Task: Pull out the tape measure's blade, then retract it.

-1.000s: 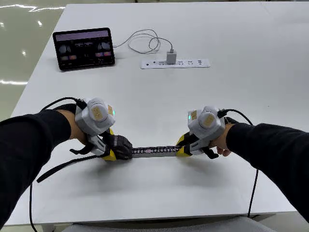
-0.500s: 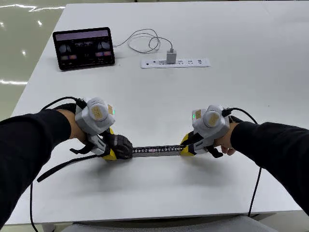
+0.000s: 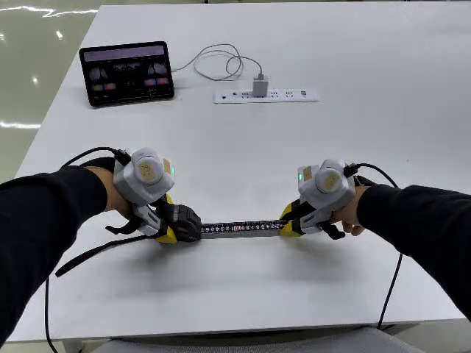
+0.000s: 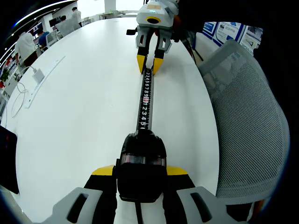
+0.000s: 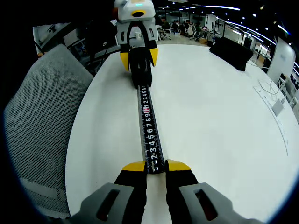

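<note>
A: Two grippers at work, so what has each got?

B: The left gripper (image 3: pixel 171 234) is clenched round the tape case (image 3: pixel 185 223), low on the table (image 3: pixel 294 154) near its front edge. The right gripper (image 3: pixel 288 228) pinches the blade (image 3: pixel 239 229) by its tip, and the blade lies along the table between them, partly drawn out.

A: What could go wrong from here?

B: The tip slipping out of that narrow pinch, I'd judge. The spring would then whip the blade back at the case. A pull off its line could kink it, or twist the case out of the left jaws.

A: Anything in the way?

B: Not that I can see. Farther back lies a power strip (image 3: pixel 266 95) with a charger (image 3: pixel 259 87) plugged in. Its cable (image 3: pixel 217 62) loops over to a tablet (image 3: pixel 126 72), all well apart from the blade's line.
</note>
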The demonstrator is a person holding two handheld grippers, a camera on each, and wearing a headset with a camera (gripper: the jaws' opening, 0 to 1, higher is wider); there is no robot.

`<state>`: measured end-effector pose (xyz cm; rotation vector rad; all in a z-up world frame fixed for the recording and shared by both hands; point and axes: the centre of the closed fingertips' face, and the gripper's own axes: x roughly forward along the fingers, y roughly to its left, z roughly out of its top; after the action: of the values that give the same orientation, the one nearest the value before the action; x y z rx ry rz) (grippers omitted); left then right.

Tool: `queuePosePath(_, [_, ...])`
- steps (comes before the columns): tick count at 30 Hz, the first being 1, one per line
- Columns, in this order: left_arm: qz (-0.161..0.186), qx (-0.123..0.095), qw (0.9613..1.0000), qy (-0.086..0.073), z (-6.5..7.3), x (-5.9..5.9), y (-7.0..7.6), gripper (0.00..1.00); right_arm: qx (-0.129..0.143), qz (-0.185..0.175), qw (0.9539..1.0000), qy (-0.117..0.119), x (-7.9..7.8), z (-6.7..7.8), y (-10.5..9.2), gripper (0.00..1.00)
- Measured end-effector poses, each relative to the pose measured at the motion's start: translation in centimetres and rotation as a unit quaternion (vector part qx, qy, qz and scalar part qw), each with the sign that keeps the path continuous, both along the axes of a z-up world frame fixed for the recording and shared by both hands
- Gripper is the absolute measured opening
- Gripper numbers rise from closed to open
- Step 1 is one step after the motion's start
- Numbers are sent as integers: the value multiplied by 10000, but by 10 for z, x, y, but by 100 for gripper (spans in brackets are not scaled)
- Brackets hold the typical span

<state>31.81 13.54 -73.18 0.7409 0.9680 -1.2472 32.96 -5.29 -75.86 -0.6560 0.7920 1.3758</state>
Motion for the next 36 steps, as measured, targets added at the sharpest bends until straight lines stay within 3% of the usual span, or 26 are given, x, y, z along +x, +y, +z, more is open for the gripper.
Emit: queuePosePath(36, [25, 6, 10000, 8, 2, -1, -1, 34, -56, -129, 9999, 28, 2, 0, -27, 10])
